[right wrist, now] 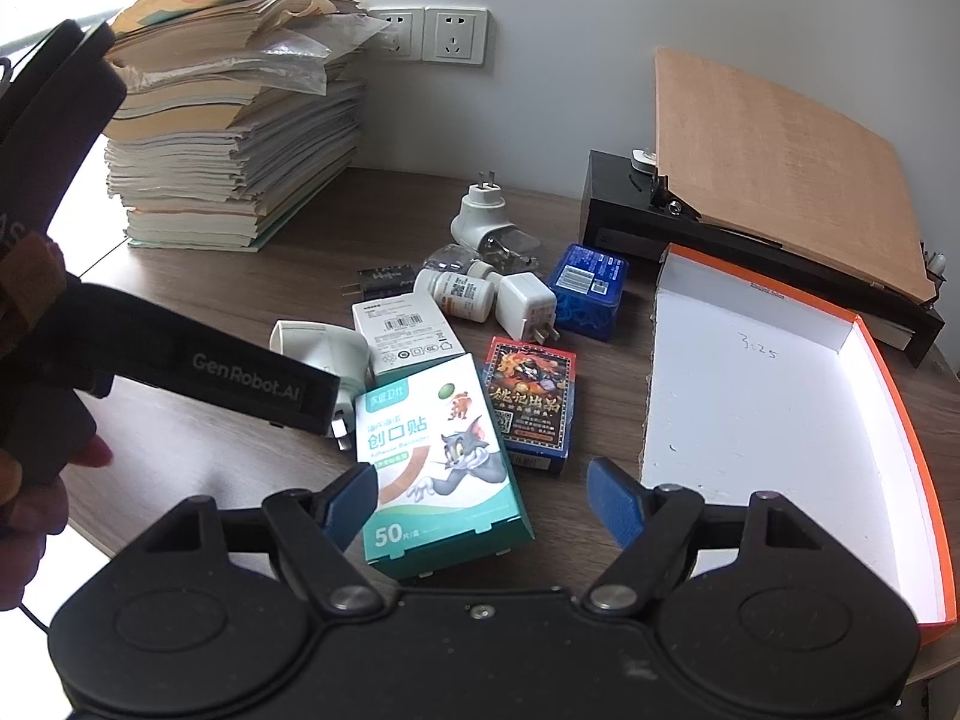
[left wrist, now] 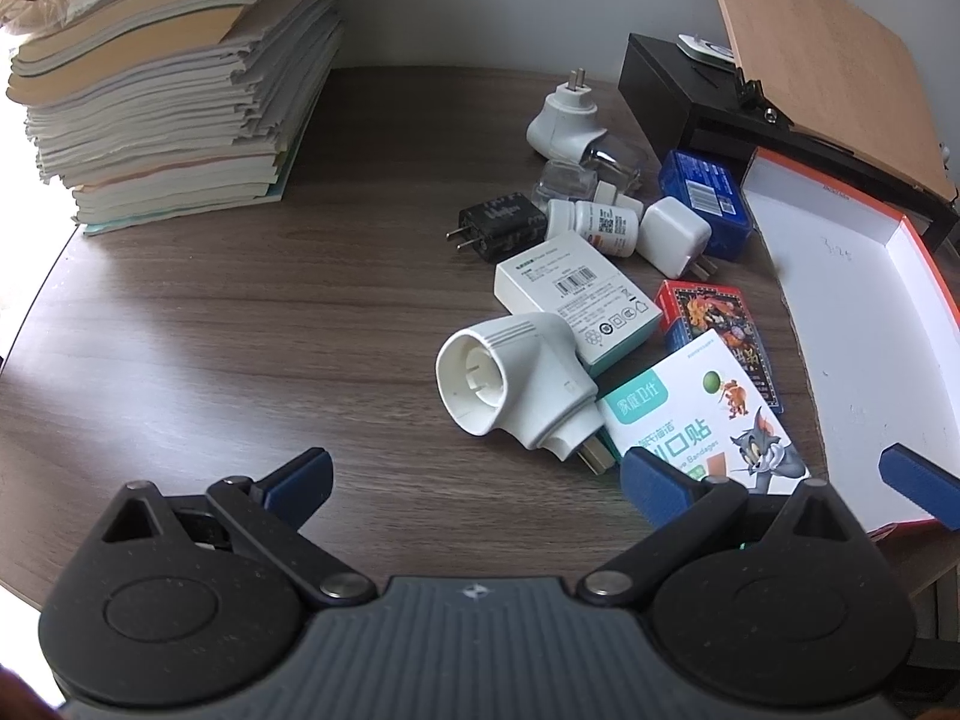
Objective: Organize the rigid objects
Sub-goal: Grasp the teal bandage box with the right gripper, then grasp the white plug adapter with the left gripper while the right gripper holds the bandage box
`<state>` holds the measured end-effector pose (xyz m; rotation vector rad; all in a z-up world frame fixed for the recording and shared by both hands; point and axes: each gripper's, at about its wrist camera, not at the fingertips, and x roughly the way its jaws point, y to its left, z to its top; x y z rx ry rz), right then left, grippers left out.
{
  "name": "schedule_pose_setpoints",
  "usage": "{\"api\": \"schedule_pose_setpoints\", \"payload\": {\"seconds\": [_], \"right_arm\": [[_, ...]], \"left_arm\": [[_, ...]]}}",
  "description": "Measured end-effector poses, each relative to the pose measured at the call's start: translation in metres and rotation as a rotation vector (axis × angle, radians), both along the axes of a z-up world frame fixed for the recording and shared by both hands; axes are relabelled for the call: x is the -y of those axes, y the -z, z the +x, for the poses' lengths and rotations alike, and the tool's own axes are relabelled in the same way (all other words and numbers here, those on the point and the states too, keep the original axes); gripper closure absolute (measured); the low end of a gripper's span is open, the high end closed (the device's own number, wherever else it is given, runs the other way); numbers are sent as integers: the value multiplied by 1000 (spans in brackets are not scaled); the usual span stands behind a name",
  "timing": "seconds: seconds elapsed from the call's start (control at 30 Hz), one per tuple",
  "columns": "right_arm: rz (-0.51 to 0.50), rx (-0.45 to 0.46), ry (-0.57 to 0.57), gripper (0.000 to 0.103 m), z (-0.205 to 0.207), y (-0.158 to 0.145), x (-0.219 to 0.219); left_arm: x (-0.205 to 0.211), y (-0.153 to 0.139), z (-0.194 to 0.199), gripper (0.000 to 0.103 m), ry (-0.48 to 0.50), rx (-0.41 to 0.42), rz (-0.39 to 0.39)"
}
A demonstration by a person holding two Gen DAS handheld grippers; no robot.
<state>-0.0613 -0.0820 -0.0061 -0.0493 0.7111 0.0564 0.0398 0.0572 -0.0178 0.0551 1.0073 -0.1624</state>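
**Both Grippers Open Over the Clutter; Nothing Held**

**Left gripper.** The left gripper (left wrist: 474, 480) hangs low over the wooden table (left wrist: 240, 324) with its blue-padded fingers (left wrist: 300, 477) spread wide. Nothing lies between them. The right-hand pad overlaps the lower corner of the bandage box (left wrist: 702, 420) in the left wrist view; whether it touches cannot be told. A large white plug adapter (left wrist: 516, 384) lies just ahead of the gap, resting against the bandage box.

**Right gripper.** The right gripper (right wrist: 480, 504) is likewise wide open and holds nothing. The near end of the bandage box (right wrist: 438, 450) sits between its fingers (right wrist: 351, 501), close to the left-hand pad; contact cannot be confirmed. The right-hand pad stands just beside the orange-rimmed box (right wrist: 888, 396), which lies open with a white interior.

**Object locations.** The remaining items form one cluster in the middle of the table, left of the orange-rimmed box:
- playing-card box (right wrist: 531, 402), just beside the bandage box;
- white charger carton (left wrist: 576, 300);
- white pill bottle (left wrist: 594, 225);
- small white charger (left wrist: 675, 234);
- blue box (left wrist: 705, 198);
- black charger (left wrist: 495, 222);
- second white adapter (left wrist: 561, 120), prongs upward.

A stack of books (left wrist: 174, 78) stands well apart, at the far left.
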Motion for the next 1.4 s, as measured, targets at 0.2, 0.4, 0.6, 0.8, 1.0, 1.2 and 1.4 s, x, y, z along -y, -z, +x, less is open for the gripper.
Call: {"api": "schedule_pose_setpoints", "payload": {"seconds": [0.2, 0.4, 0.6, 0.8, 1.0, 1.2, 1.4], "right_arm": [[-37, 5, -9, 13, 1, 4, -3], [-99, 3, -61, 13, 4, 9, -16], [-166, -35, -112, 13, 15, 22, -32], [-185, -56, -127, 12, 36, 40, -33], [-114, -50, -129, 19, 47, 43, -21], [-5, -36, -78, 19, 37, 29, 5], [61, -36, -6, 19, 24, 18, 31]], "left_arm": [[2, 3, 3, 0, 5, -6, 6], [-4, 4, 5, 0, -9, -8, 6], [-12, 5, 7, 0, -26, -11, 9], [-18, 8, 11, 0, -23, -17, 0], [-17, 8, 15, 0, 5, -13, -11], [-8, 9, 20, 0, 50, -3, -54], [14, 21, 30, 0, 93, -3, -48]]}}
